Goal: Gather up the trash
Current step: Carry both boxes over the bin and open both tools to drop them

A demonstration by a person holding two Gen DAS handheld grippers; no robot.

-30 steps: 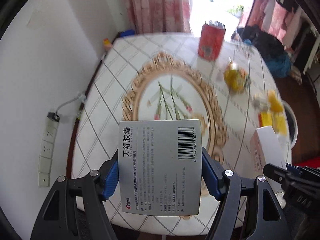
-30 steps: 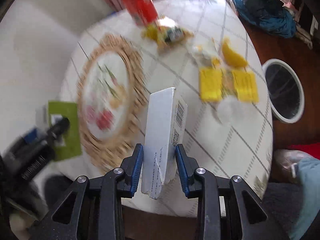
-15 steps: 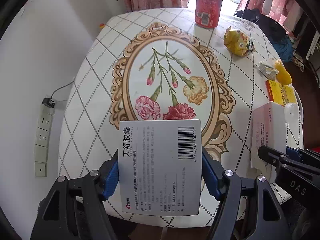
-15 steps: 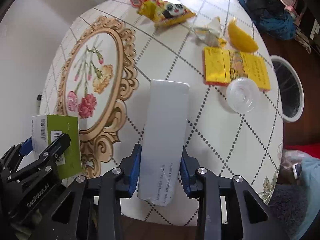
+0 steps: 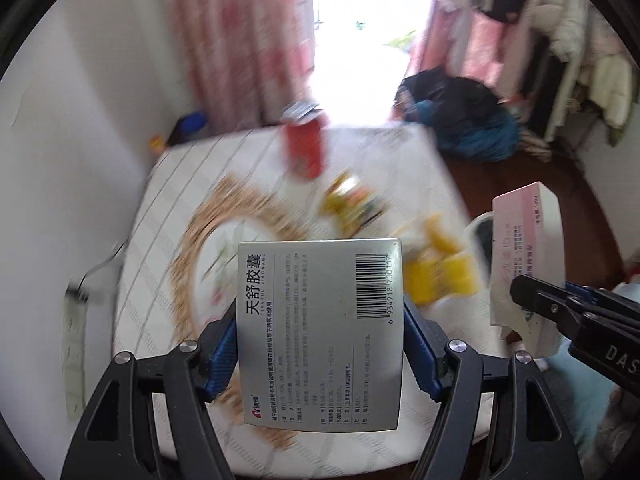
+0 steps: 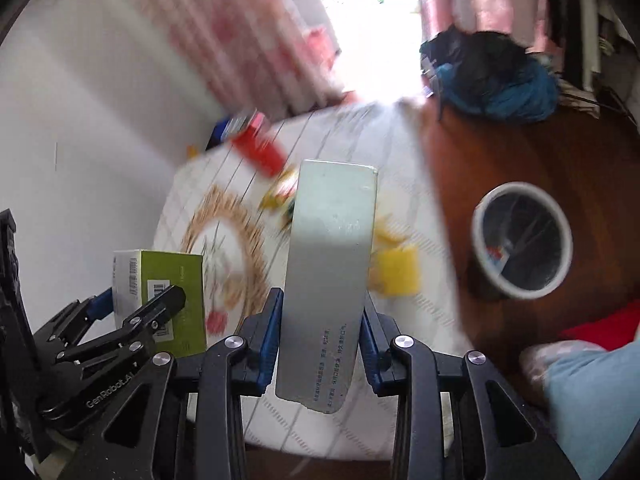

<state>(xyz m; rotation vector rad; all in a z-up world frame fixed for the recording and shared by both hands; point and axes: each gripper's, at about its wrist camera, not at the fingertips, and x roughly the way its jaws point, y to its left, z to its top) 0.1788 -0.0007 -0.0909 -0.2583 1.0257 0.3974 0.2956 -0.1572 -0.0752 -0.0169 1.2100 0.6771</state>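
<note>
My left gripper (image 5: 320, 320) is shut on a silver medicine box (image 5: 320, 360) with a barcode, held upright above the table's near edge. In the right wrist view the same box (image 6: 172, 280) shows its green side in that gripper (image 6: 156, 304). My right gripper (image 6: 322, 320) is shut on a long white box (image 6: 332, 240). From the left wrist view that box (image 5: 524, 248) looks pink-white, clamped in the right gripper (image 5: 540, 300). A round white trash bin (image 6: 522, 240) with a dark liner stands on the floor, right of the table.
The table (image 5: 380, 156) with its patterned cloth carries a red can (image 5: 304, 152), a yellow snack bag (image 5: 352, 200) and yellow wrappers (image 5: 440, 276). A dark blue clothes pile (image 6: 496, 80) lies on the wooden floor. A power strip (image 5: 74, 340) hangs on the left wall. A light-blue sleeve (image 6: 592, 400) is at lower right.
Both cameras have swung up and back from the table, blurring it. The trash bin now shows fully in the right wrist view. Both boxes stay clamped.
</note>
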